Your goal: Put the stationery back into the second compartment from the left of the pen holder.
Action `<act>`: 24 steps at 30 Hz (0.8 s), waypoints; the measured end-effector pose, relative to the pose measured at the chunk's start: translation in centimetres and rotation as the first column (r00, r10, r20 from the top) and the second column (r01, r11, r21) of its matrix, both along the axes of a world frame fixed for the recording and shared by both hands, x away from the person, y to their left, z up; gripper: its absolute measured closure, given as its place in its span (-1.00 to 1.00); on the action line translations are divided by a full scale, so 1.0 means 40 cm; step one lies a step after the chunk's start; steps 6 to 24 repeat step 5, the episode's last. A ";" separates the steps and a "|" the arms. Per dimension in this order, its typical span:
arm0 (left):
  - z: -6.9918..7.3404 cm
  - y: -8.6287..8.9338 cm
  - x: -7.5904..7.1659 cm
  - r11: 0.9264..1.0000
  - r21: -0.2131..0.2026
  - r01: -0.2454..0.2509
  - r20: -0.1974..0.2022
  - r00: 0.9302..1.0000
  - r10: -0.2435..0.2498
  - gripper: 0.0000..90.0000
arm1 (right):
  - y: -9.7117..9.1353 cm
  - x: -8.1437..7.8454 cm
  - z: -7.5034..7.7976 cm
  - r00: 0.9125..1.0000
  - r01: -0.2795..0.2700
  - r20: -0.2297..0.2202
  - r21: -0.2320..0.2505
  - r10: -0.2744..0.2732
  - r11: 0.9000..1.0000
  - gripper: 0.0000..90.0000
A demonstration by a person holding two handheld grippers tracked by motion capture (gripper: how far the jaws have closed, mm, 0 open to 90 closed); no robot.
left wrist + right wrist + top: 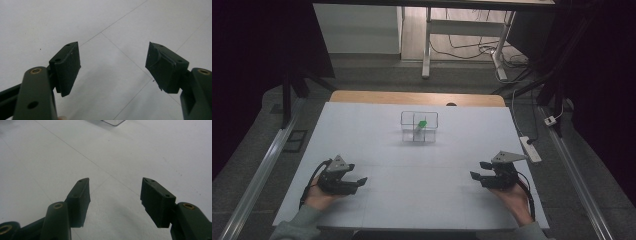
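A: Where are the two grippers sitting?

B: Both are resting near the near edge of the counter (377,150), each in a hand. The left gripper (357,181) is lying toward the near left corner, the right gripper (478,170) toward the near right corner, and they are pointing inward, toward each other, well apart.

A: What are the jaws doing?

B: On the left gripper (113,67) the jaws are standing wide apart, with only bare white counter showing between them. On the right gripper (115,200) the jaws are also standing open and gripping nothing; again only the pale surface is showing in the gap.

A: And the thing nearest to them?

B: A clear divided box (419,127) is standing around the middle of the counter, somewhat toward the far edge, well apart from both grippers. A small green object (422,123) is sitting inside it, in a compartment on the far right side as far as I can tell. A corner of that clear box (113,122) is peeking in at the top of the right gripper view.

A: Anything touching the box?

B: No, neither gripper is touching it.
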State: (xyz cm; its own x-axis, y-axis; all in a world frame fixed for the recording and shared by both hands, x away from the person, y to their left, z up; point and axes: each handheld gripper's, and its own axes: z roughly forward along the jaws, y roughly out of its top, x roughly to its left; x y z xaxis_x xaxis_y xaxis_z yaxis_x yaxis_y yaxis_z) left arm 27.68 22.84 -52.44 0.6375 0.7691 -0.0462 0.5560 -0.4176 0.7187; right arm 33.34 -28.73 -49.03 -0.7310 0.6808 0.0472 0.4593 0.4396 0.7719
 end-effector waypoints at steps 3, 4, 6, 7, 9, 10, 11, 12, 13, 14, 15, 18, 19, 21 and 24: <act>0.001 0.000 0.000 1.000 0.000 0.002 0.001 1.000 -0.002 -0.39 | -0.003 -0.001 -0.003 1.000 -0.001 0.000 0.004 0.001 1.000 -0.13; 0.000 0.000 0.000 1.000 0.000 0.002 0.001 1.000 -0.002 -0.39 | -0.003 -0.002 -0.005 1.000 0.000 0.002 0.010 0.000 1.000 -0.14; 0.000 0.000 0.000 1.000 0.000 0.001 0.001 1.000 -0.001 -0.39 | -0.003 -0.003 -0.005 1.000 -0.003 0.004 0.009 0.003 1.000 -0.15; 0.000 0.000 0.000 1.000 0.000 0.001 0.001 1.000 -0.001 -0.39 | -0.003 -0.003 -0.005 1.000 -0.003 0.004 0.009 0.003 1.000 -0.15; 0.000 0.000 0.000 1.000 0.000 0.001 0.001 1.000 -0.001 -0.39 | -0.003 -0.003 -0.005 1.000 -0.003 0.004 0.009 0.003 1.000 -0.15; 0.000 0.000 0.000 1.000 0.000 0.001 0.001 1.000 -0.001 -0.39 | -0.003 -0.003 -0.005 1.000 -0.003 0.004 0.009 0.003 1.000 -0.15; 0.000 0.000 0.000 1.000 0.000 0.001 0.001 1.000 -0.001 -0.39 | -0.003 -0.003 -0.005 1.000 -0.003 0.004 0.009 0.003 1.000 -0.15; 0.000 0.000 0.000 1.000 0.000 0.001 0.001 1.000 -0.001 -0.39 | -0.003 -0.003 -0.005 1.000 -0.003 0.004 0.009 0.003 1.000 -0.15; 0.000 0.000 0.000 1.000 0.000 0.001 0.001 1.000 -0.001 -0.39 | -0.003 -0.003 -0.005 1.000 -0.003 0.004 0.009 0.003 1.000 -0.15; 0.000 0.000 0.000 1.000 0.000 0.001 0.001 1.000 -0.001 -0.39 | -0.003 -0.003 -0.005 1.000 -0.003 0.004 0.009 0.003 1.000 -0.15; 0.000 0.000 0.000 1.000 0.000 0.001 0.001 1.000 -0.001 -0.39 | -0.003 -0.003 -0.005 1.000 -0.003 0.004 0.009 0.003 1.000 -0.15; 0.000 0.000 0.000 1.000 0.000 0.001 0.001 1.000 -0.001 -0.39 | -0.003 -0.003 -0.005 1.000 -0.003 0.004 0.009 0.003 1.000 -0.15; 0.000 0.000 0.000 1.000 0.000 0.001 0.001 1.000 -0.001 -0.39 | -0.003 -0.003 -0.005 1.000 -0.003 0.004 0.009 0.003 1.000 -0.15; 0.000 0.000 0.000 1.000 0.000 0.001 0.001 1.000 -0.001 -0.39 | -0.003 -0.003 -0.005 1.000 -0.003 0.004 0.009 0.003 1.000 -0.15; 0.000 0.000 0.000 1.000 0.000 0.001 0.001 1.000 -0.001 -0.39 | -0.003 -0.003 -0.005 1.000 -0.003 0.004 0.009 0.003 1.000 -0.15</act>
